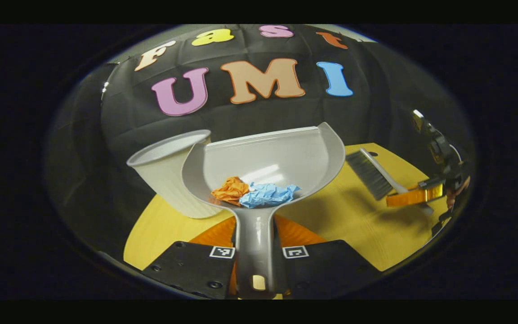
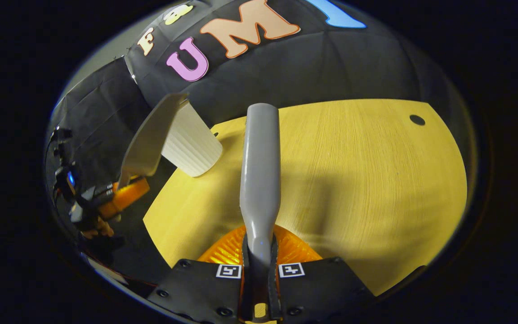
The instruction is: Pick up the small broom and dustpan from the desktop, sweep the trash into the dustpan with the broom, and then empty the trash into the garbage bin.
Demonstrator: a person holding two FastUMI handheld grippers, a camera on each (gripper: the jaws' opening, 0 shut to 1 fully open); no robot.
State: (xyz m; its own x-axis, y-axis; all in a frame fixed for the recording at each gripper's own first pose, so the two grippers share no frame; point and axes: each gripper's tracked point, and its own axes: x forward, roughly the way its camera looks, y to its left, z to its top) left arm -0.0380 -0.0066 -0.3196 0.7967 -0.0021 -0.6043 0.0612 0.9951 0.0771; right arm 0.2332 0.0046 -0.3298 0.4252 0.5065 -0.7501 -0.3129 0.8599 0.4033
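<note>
The left gripper, jaws clenched on the dustpan handle, holds crumpled paper beside the garbage bin at center left; right gripper grasps the broom; tip slowly over the rim, pan steady

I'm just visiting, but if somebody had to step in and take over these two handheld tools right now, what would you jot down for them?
Left tongs: shut on the dustpan handle, pan lifted beside the bin.
Right tongs: shut on the broom handle, held over the desk.
Trash: an orange wad and a blue wad lie in the pan.
Done: both tools picked up, trash swept in.
Left: tip the pan into the bin.
</note>
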